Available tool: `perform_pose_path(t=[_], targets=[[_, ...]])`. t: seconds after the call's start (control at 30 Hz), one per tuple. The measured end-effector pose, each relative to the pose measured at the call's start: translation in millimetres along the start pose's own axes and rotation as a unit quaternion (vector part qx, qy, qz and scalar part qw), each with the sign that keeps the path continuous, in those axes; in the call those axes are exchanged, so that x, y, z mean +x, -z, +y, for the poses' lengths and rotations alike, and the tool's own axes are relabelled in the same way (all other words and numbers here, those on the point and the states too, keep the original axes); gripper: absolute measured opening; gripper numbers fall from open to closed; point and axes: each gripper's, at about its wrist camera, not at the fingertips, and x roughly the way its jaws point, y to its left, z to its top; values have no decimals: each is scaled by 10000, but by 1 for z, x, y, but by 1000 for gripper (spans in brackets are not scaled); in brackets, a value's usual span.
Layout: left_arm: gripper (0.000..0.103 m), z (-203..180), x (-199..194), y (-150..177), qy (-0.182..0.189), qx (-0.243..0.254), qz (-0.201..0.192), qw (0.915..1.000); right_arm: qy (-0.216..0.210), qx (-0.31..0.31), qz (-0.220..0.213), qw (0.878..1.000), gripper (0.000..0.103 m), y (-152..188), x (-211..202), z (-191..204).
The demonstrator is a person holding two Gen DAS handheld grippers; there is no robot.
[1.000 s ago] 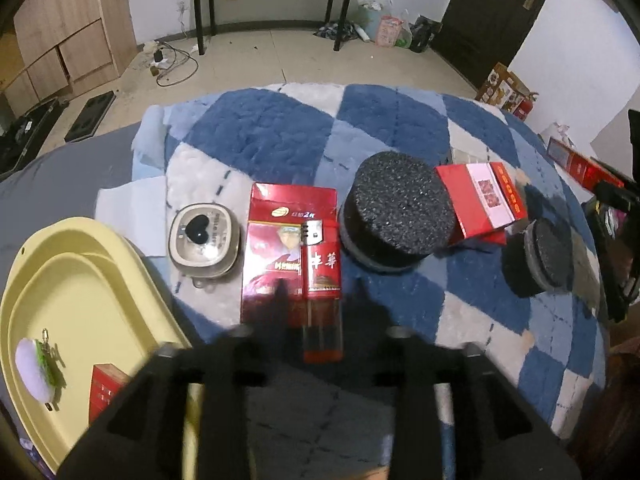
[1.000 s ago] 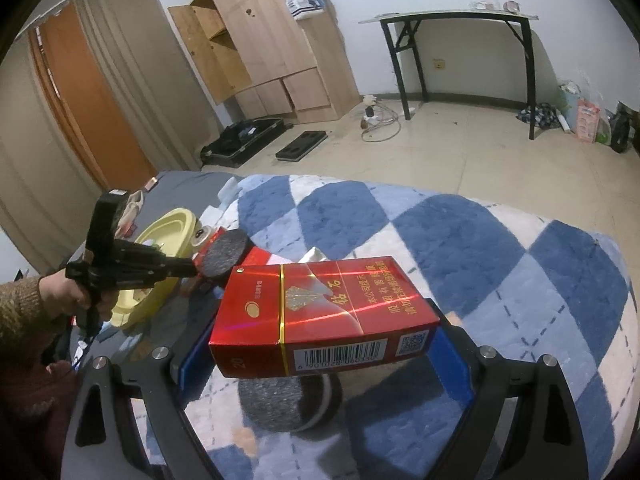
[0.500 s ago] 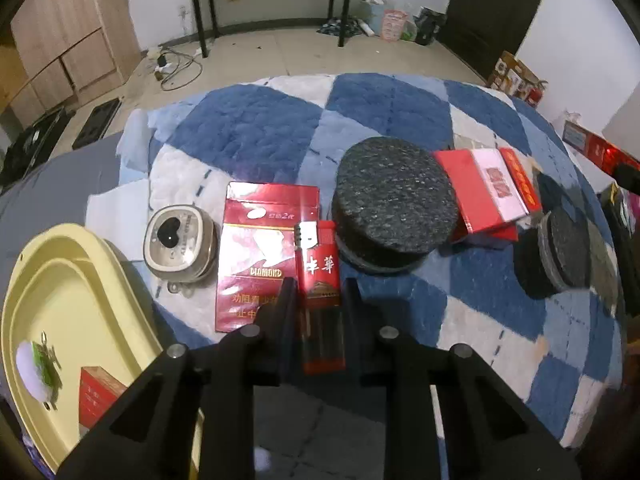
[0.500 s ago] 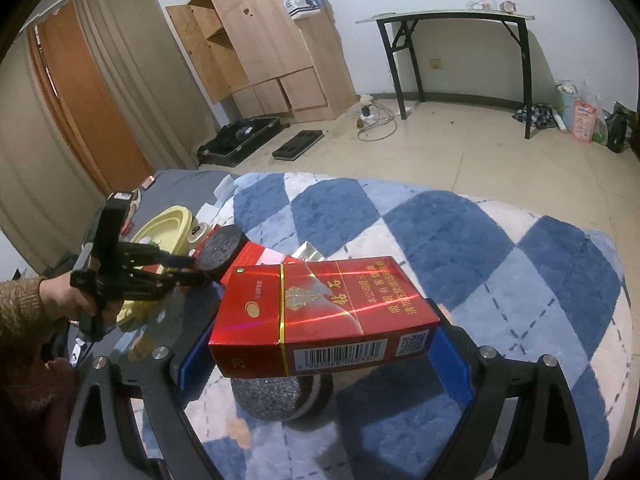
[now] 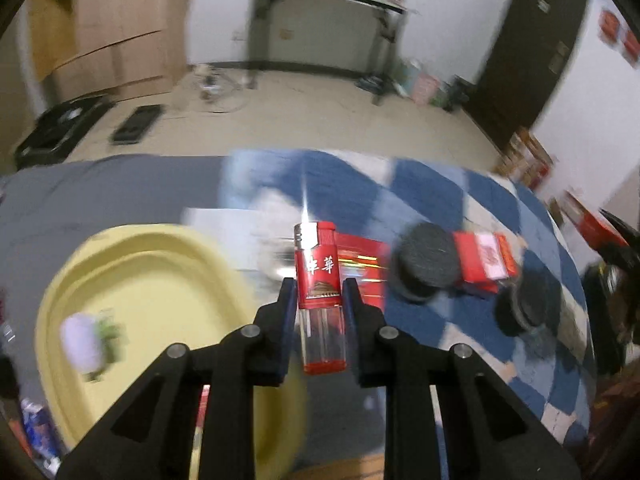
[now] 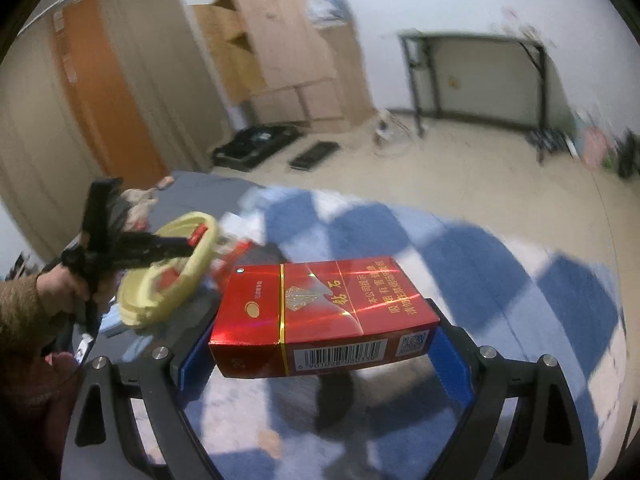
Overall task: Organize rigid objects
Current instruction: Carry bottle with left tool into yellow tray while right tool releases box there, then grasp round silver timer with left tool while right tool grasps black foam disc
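Note:
My left gripper (image 5: 319, 286) is shut on a red lighter (image 5: 319, 268) with a clear lower half, held upright above the blanket at the right rim of the yellow tray (image 5: 160, 272). From the right wrist view, that left gripper (image 6: 188, 242) hangs over the tray (image 6: 140, 312), held by a person's hand (image 6: 56, 288). My right gripper (image 6: 316, 340) is shut on a red cigarette pack (image 6: 320, 312), held flat and crosswise above the blue-and-white blanket (image 6: 500, 280).
On the blanket lie a flat red pack (image 5: 362, 256), a black foam disc (image 5: 428, 264), a red-and-white box (image 5: 486, 260) and a second black disc (image 5: 528, 304). A white-and-green item (image 5: 86, 344) sits in the tray. A black disc (image 6: 336, 400) lies below the held pack.
My left gripper closed on the lighter, lifted it off the flat red pack and swung left toward the yellow tray. The right gripper rose a little with its pack.

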Motion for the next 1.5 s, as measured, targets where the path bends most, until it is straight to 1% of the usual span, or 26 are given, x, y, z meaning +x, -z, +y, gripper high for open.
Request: perform_pose_path(t=[0.03,0.13,0.17,0.23,0.27,0.37,0.47,0.57,0.67,0.77,0.9,1.03,1.17,1.2,1.23,1.27,1.3,1.33,1.37,1.4,1.43,1.5], targets=[[25,21,-11,1,-186,-130,-78,9997,-85,-252,-40,9996,92,-11,2,23],[25,67,-31,12,-609,-358,-160,9974,-379,-752,-30,9964,92,-30,18,76],[25,84,-38,21,-717,-420,-167,9964,-506,-986,52,9938,92,-37,32,100],[25,102,-45,42,-872,-481,-56,9950,-684,-1315,187,9888,92,-43,57,134],[25,110,-45,52,-914,-546,36,9943,-787,-1502,278,9851,92,-46,76,157],[25,136,-33,82,-944,-926,302,9908,-914,-1851,438,9775,92,-44,124,205],[25,150,-16,95,-918,-1158,546,9875,-877,-2242,450,9695,92,-35,170,246],[25,158,-8,98,-897,-1343,566,9853,-890,-2192,643,9695,92,-21,210,271],[25,164,-3,100,-921,-1329,637,9848,-826,-2320,743,9663,92,-7,237,291],[25,165,5,103,-910,-1305,727,9846,-721,-2335,848,9660,92,-2,263,299],[25,171,10,112,-873,-1404,819,9828,-654,-2272,935,9672,92,1,289,307],[25,174,13,113,-872,-1435,833,9823,-589,-2388,1058,9635,92,6,307,313],[26,179,7,112,-874,-1576,712,9810,-607,-2401,1194,9615,94,10,320,319],[28,180,2,111,-869,-1607,640,9811,-597,-2407,1214,9611,95,11,320,319],[41,180,-3,109,-855,-1646,542,9812,-616,-2413,1218,9608,95,12,321,321],[58,180,-11,105,-874,-1699,390,9808,-694,-2425,1219,9600,95,13,319,323],[65,180,-16,102,-777,-1742,301,9812,-723,-2435,1197,9598,98,13,317,325],[80,179,-21,99,-770,-1767,240,9810,-738,-2443,1146,9601,103,12,314,326],[87,177,-25,93,-878,-1735,178,9807,-799,-2445,1048,9607,103,10,308,327],[88,176,-27,89,-936,-1700,164,9809,-818,-2449,1010,9608,103,9,304,327],[88,174,-30,84,-910,-1664,127,9818,-805,-2449,1000,9610,103,7,301,327],[92,168,-34,75,-871,-1570,94,9837,-810,-2372,1039,9625,103,1,291,325]])
